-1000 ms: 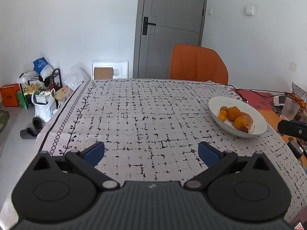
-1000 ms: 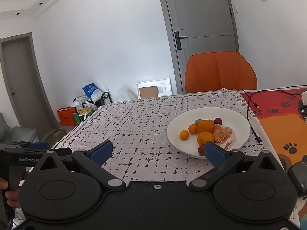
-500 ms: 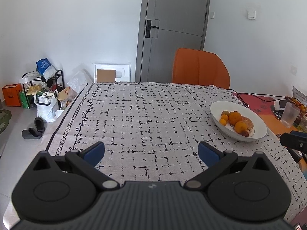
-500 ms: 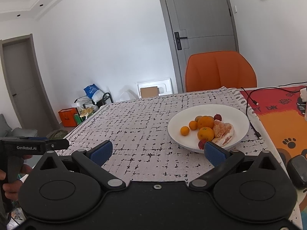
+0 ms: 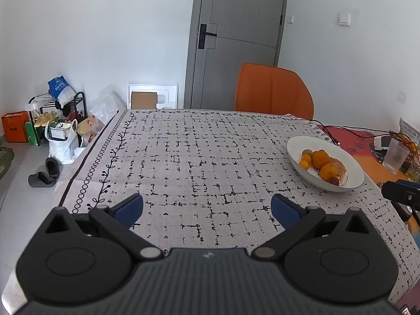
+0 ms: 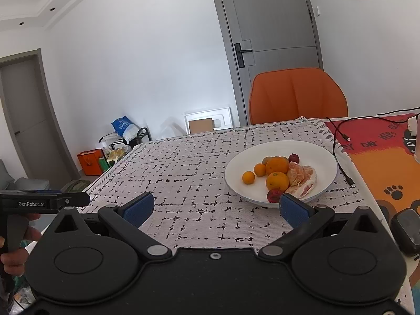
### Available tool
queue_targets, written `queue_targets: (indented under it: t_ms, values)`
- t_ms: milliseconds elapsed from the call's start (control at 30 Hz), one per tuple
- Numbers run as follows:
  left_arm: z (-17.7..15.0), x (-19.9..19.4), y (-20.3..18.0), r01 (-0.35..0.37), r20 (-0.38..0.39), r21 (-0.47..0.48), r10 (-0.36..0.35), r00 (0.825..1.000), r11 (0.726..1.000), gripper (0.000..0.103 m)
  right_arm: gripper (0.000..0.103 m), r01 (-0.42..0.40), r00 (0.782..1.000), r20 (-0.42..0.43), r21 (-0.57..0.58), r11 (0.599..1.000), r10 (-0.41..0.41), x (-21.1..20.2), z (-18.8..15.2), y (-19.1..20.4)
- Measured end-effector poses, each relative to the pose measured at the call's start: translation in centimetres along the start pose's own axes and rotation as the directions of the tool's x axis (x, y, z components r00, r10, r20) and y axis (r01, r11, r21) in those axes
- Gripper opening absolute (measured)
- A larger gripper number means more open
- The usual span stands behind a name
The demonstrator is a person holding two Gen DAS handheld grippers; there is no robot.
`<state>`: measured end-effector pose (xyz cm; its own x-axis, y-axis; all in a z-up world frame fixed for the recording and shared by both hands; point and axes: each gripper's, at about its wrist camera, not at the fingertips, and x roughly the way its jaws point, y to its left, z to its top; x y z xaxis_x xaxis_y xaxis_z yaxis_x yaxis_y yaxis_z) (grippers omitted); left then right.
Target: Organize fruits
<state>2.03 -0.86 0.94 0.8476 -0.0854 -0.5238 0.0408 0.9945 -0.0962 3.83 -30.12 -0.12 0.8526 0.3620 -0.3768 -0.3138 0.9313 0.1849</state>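
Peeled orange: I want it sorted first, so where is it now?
In the right wrist view, the peeled orange lies at the right of the white bowl, touching the whole oranges.

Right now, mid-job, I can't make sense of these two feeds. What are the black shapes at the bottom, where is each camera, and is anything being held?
No robot here: a person holds a two-finger claw in each hand, with a fisheye camera on each looking forward along the fingers. The black shapes are the claws' own bodies. The left claw and right claw are both open and hold nothing. Both hover over a table with a patterned tablecloth. On it sits a white bowl holding oranges, peeled citrus and small dark red fruits. The right view also shows the left claw at its left edge.
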Motion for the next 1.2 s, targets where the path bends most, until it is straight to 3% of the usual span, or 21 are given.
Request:
queue_targets:
  t_ms: [1200]
  values:
    - [0.14, -0.33, 0.36, 0.005, 0.002, 0.002, -0.005, 1.0, 1.0, 0.103, 0.103, 0.005, 1.0, 0.003, -0.003, 1.0, -0.005, -0.09, 0.09, 0.11]
